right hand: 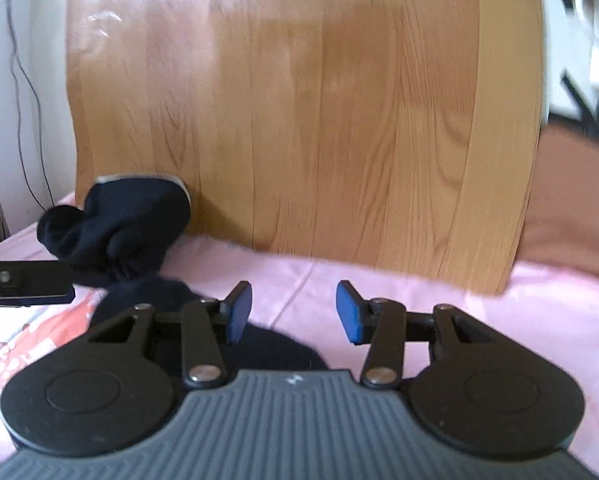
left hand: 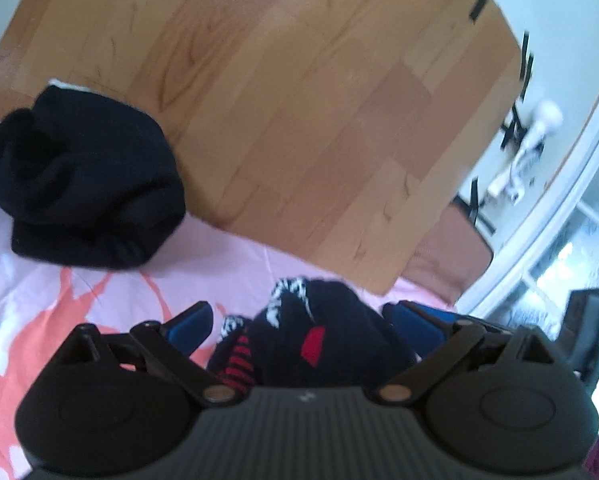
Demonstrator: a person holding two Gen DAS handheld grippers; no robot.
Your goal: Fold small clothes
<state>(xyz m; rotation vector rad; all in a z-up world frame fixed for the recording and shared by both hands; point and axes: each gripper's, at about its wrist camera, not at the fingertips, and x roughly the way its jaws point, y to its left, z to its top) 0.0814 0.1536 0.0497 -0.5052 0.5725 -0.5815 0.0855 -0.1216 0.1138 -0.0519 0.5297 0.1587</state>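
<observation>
A dark garment with red and white patterns (left hand: pixel 319 332) lies bunched between the blue pads of my left gripper (left hand: pixel 303 316). Its jaws stand wide apart, and I see no pad pressing on the cloth. From the right wrist view one left finger (right hand: pixel 31 286) shows side-on at the left edge, with the dark garment (right hand: pixel 147 296) spreading on the sheet beyond it. My right gripper (right hand: pixel 293 312) is open over the pink sheet with nothing between its pads. A rolled black garment (left hand: pixel 79 184) (right hand: pixel 127 224) rests against the wooden board.
A pink bedsheet with coral print (left hand: pixel 99 288) (right hand: pixel 419 292) covers the surface. An upright wooden board (left hand: pixel 299 100) (right hand: pixel 299 120) closes off the far side. A brown cushion (right hand: pixel 571 216) sits to the right, and a cable (right hand: pixel 23 92) hangs on the left wall.
</observation>
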